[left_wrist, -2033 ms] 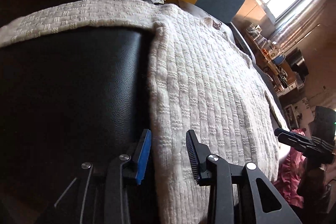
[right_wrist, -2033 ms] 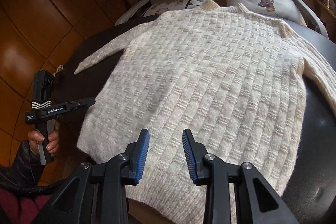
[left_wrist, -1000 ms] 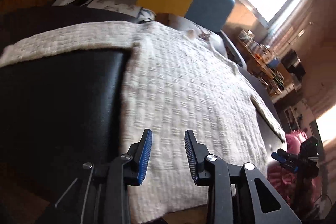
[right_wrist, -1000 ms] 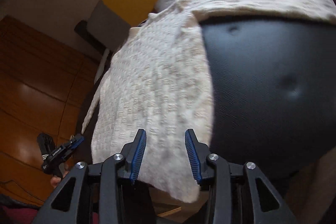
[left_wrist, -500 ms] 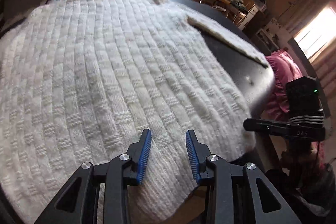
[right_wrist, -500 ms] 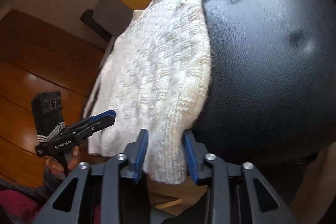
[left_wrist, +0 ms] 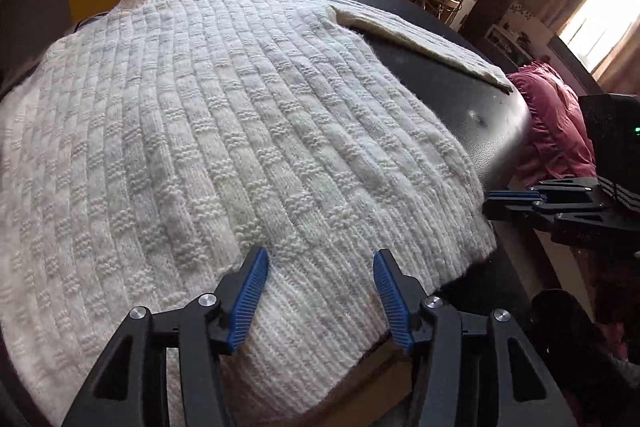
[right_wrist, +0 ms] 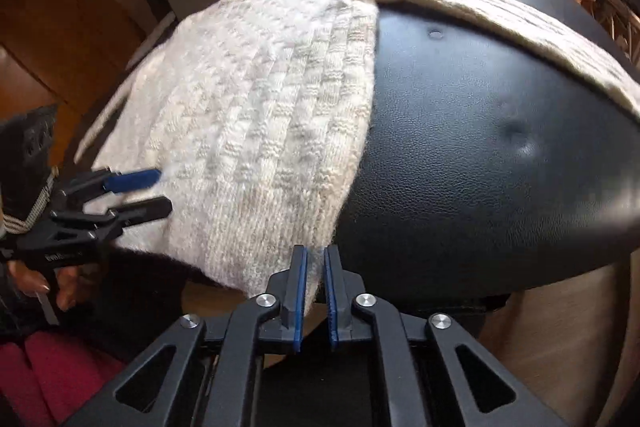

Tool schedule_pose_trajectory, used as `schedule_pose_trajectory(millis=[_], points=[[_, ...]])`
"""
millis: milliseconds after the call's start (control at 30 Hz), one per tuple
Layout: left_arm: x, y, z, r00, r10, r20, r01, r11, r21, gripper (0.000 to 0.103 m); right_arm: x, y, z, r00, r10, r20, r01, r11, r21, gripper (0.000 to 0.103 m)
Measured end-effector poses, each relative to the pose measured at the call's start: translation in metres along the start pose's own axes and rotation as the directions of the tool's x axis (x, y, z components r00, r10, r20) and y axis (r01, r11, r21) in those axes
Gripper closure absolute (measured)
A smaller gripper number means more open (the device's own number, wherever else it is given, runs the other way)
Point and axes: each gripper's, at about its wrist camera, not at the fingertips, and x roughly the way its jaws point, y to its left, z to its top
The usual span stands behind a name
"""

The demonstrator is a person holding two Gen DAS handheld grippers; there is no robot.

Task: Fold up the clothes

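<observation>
Hem corners first, so the sweater folds square.
My right gripper [right_wrist: 316,285] pinches the cream knit sweater [left_wrist: 224,131] at its hem corner; my left gripper [left_wrist: 318,297], jaws apart, straddles the ribbed hem on the black leather ottoman [right_wrist: 480,147].

Blurred, prob. illegible print on left gripper [right_wrist: 158,191].

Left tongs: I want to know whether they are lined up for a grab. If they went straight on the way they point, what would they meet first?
Most likely the ribbed hem of the cream sweater, lying right between the open left tongs. Depth is hard to judge, so they may skim just over it.
</observation>
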Motion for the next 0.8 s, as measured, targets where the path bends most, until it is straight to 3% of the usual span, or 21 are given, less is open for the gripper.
schedule_pose_trajectory(millis=[33, 100, 167, 233, 400, 500, 633, 800], points=[[-0.001, 0.002, 0.001, 1.0, -0.014, 0.0, 0.014, 1.0, -0.019, 0.047, -0.006, -0.008, -0.001, 0.998, 0.051, 0.024, -0.053, 0.997, 0.048, 0.076], [-0.007, 0.008, 0.006, 0.997, -0.072, 0.013, 0.073, 0.994, -0.078, 0.047, -0.015, -0.03, -0.004, 0.983, 0.156, 0.094, -0.168, 0.977, 0.134, 0.069], [-0.004, 0.011, 0.008, 0.998, -0.065, 0.006, 0.065, 0.994, -0.09, 0.047, -0.015, -0.054, -0.009, 0.963, 0.225, 0.15, -0.255, 0.939, 0.232, 0.05], [-0.001, 0.014, 0.01, 0.998, -0.058, -0.002, 0.058, 0.993, -0.102, 0.047, -0.008, -0.073, -0.013, 0.945, 0.266, 0.191, -0.315, 0.899, 0.305, 0.043], [0.0, 0.01, 0.009, 0.999, -0.048, -0.004, 0.047, 0.996, -0.076, 0.047, 0.019, -0.075, -0.009, 0.844, 0.465, 0.269, -0.534, 0.78, 0.327, 0.039], [0.001, 0.009, 0.009, 0.999, -0.045, -0.004, 0.045, 0.996, -0.075, 0.045, 0.037, -0.049, 0.005, 0.821, 0.528, 0.217, -0.571, 0.773, 0.278, 0.037], [0.002, 0.011, 0.009, 0.998, -0.06, -0.001, 0.06, 0.994, -0.088, 0.043, 0.035, -0.025, 0.015, 0.875, 0.455, 0.167, -0.484, 0.834, 0.265, 0.037], [0.002, 0.014, 0.008, 0.997, -0.075, 0.007, 0.075, 0.993, -0.094, 0.042, 0.035, -0.022, 0.012, 0.885, 0.452, 0.114, -0.466, 0.846, 0.259, 0.037]])
